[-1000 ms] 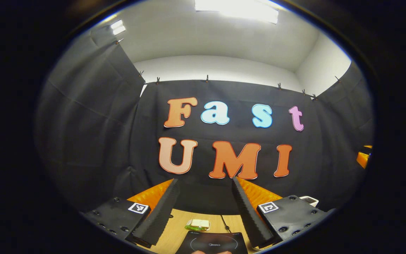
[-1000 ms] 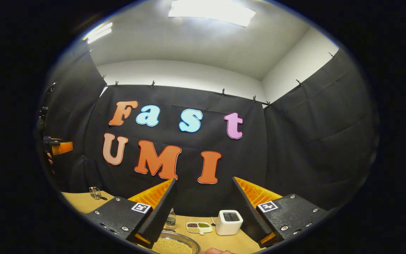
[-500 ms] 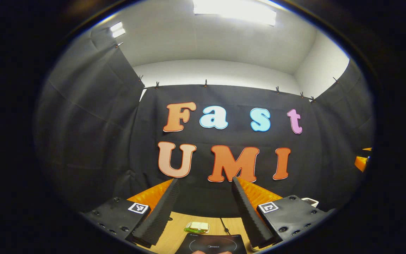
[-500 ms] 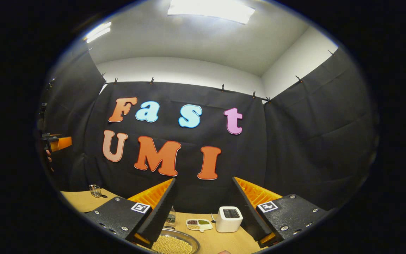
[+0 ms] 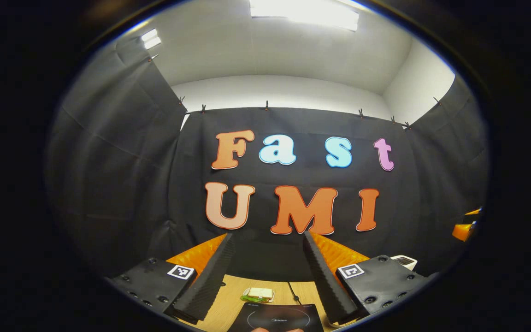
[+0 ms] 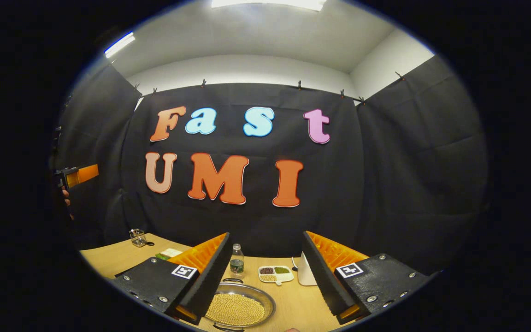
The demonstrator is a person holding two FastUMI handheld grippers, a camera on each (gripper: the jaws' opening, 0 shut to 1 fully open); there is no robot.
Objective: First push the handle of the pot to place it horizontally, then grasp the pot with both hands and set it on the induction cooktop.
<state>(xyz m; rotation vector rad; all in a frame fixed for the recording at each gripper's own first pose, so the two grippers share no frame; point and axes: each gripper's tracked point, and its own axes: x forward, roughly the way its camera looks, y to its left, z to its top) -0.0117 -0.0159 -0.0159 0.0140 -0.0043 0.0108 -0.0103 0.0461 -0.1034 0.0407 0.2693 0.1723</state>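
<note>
Wooden tabletop (image 6: 109, 258) is what both your grippers are hanging over right now, and both are pointed mostly at the black cloth wall rather than down at the work. Your left gripper (image 5: 265, 244) has its fingers spread wide with nothing between them; through the gap you can see the dark induction cooktop (image 5: 277, 318) at the very bottom of the left gripper view, with a small pale packet on something green (image 5: 258, 294) lying just past it and a thin black cord (image 5: 294, 293) running along the table beside that. Your right gripper (image 6: 265, 244) is spread apart too, nothing in it. Between its fingers in the right gripper view sits the pot (image 6: 240, 308), a shiny metal thing full of small yellowish beans, low on the table right in front of you; a little loop handle shows at its far rim, though you can't really tell how the handles are lined up from here. Behind the pot there's a small clear bottle (image 6: 236, 261), a white divided dish (image 6: 275, 273) with dark, green and tan stuff in it, and a white box-like gadget (image 6: 306, 274) partly hidden by the right finger. Off to the left are a little glass jar (image 6: 138, 237) and the other gripper with a hand (image 6: 66, 196) on it at the edge.
</note>
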